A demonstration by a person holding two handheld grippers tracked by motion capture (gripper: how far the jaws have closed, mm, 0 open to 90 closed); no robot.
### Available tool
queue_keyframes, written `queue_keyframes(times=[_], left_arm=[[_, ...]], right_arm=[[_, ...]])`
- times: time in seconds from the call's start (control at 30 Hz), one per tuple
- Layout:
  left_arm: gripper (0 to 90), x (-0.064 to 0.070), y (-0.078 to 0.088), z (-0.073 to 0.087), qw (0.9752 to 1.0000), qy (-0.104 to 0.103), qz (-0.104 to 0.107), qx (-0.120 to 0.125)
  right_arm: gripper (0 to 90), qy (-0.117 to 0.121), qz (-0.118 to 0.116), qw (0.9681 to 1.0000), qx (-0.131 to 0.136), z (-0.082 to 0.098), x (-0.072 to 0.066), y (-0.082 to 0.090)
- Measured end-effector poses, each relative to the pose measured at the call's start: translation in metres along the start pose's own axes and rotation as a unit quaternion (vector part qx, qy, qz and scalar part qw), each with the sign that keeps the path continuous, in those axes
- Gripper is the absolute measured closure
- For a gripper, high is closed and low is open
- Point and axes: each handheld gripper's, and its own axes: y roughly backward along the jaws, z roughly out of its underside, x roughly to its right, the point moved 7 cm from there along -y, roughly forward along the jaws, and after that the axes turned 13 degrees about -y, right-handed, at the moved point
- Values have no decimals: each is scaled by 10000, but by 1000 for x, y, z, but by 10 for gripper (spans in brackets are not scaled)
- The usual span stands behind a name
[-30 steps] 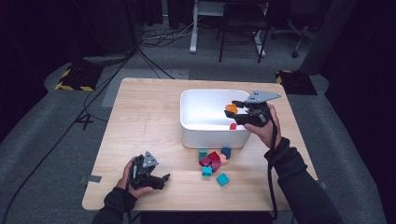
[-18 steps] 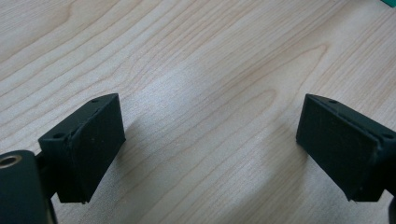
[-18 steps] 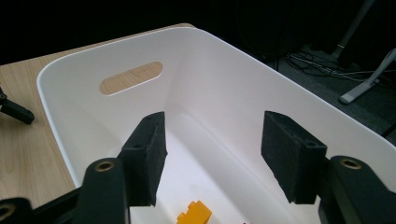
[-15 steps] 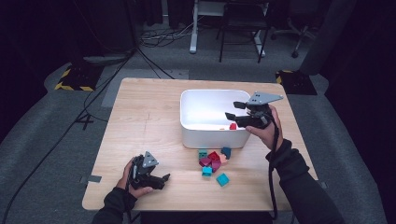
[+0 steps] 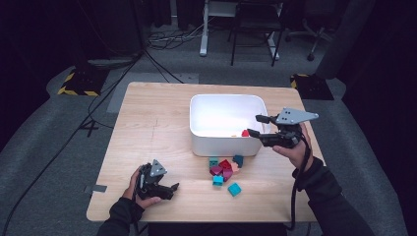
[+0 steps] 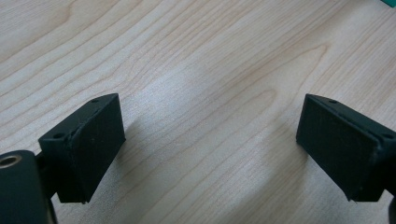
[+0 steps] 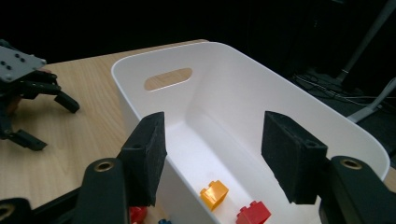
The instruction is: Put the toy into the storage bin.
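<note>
White bin [image 5: 223, 142] holds orange block [image 7: 214, 194], red block [image 7: 253, 214]. My right claw [image 5: 256, 126] empty, jaws apart, at bin rim; left claw [image 5: 173, 188] apart, idle on tabletop [image 5: 147, 128]. Risk: next reach to loose pile [image 5: 223, 169] scatters blocks off edge.

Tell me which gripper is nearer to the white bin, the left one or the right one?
The right. The right gripper hangs open at the white bin's right end, jaws over its rim. The left gripper rests open on the table, well away toward the near left edge.
</note>
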Motion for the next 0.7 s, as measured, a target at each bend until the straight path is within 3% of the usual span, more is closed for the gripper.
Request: queue_keyframes(times=[0.43,0.7], left_arm=[[81,0,0,0,10000,-4,-19,-14],[81,0,0,0,10000,-10,-27,-23]], right_arm=[[405,26,-294,9994,-205,50,-18,11],[395,136,-542,9964,-639,90,-33,-1]])
